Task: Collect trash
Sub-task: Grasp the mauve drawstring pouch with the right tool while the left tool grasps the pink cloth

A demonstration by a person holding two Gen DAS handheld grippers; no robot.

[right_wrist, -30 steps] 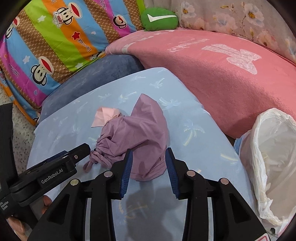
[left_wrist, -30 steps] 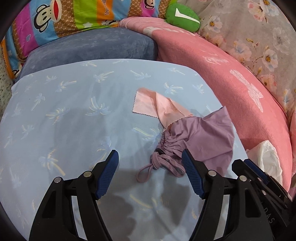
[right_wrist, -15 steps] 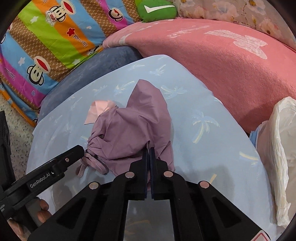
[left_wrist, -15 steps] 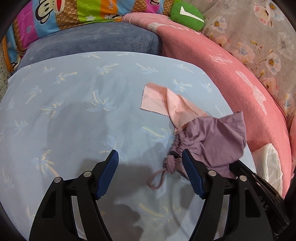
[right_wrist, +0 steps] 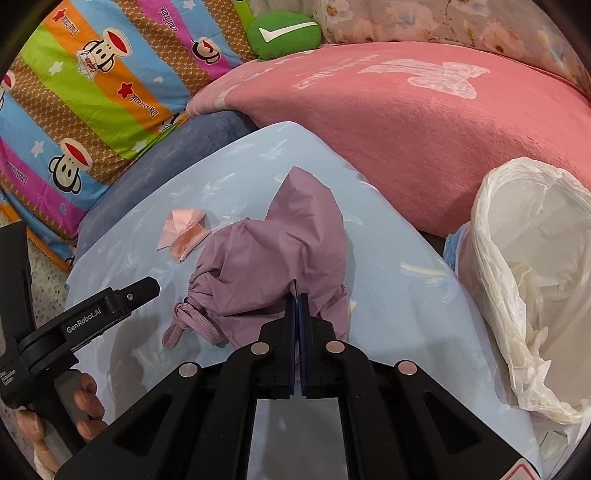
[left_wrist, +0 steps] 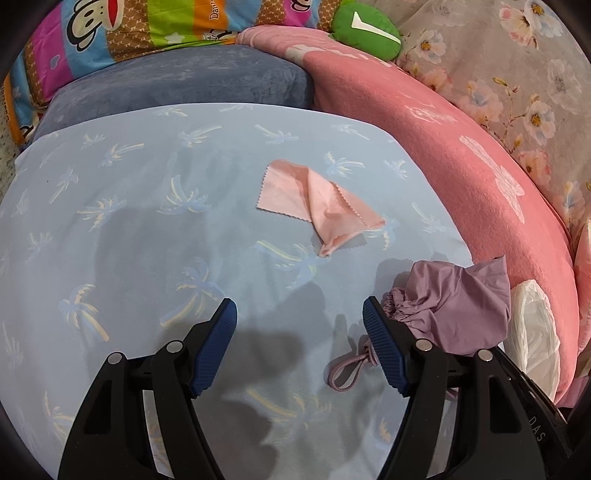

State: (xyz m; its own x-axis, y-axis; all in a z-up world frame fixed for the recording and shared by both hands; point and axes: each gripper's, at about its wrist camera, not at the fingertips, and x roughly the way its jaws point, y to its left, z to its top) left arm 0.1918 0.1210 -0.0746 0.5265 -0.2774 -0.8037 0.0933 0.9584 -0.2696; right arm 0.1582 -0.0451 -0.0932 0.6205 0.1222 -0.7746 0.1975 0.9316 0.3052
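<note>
A purple drawstring pouch (right_wrist: 266, 254) hangs from my right gripper (right_wrist: 297, 301), which is shut on its fabric and holds it just above the light blue sheet (right_wrist: 391, 295). The pouch also shows in the left wrist view (left_wrist: 458, 306), at the right beside my left gripper (left_wrist: 299, 332), which is open and empty over the sheet. A crumpled pink cloth (left_wrist: 321, 206) lies on the sheet ahead of the left gripper; it also shows in the right wrist view (right_wrist: 183, 232). A white plastic trash bag (right_wrist: 532, 288) stands open at the right.
A pink blanket (right_wrist: 424, 129) borders the sheet at the back right. A blue-grey cushion (left_wrist: 177, 81), a striped monkey-print quilt (right_wrist: 81, 88) and a green plush (right_wrist: 284, 33) lie at the back. The left gripper's body (right_wrist: 96, 317) is at the right view's left.
My right gripper closed on the purple pouch and lifted it toward the right, off the pink cloth. The pink cloth now lies fully uncovered. My left gripper stayed open.
</note>
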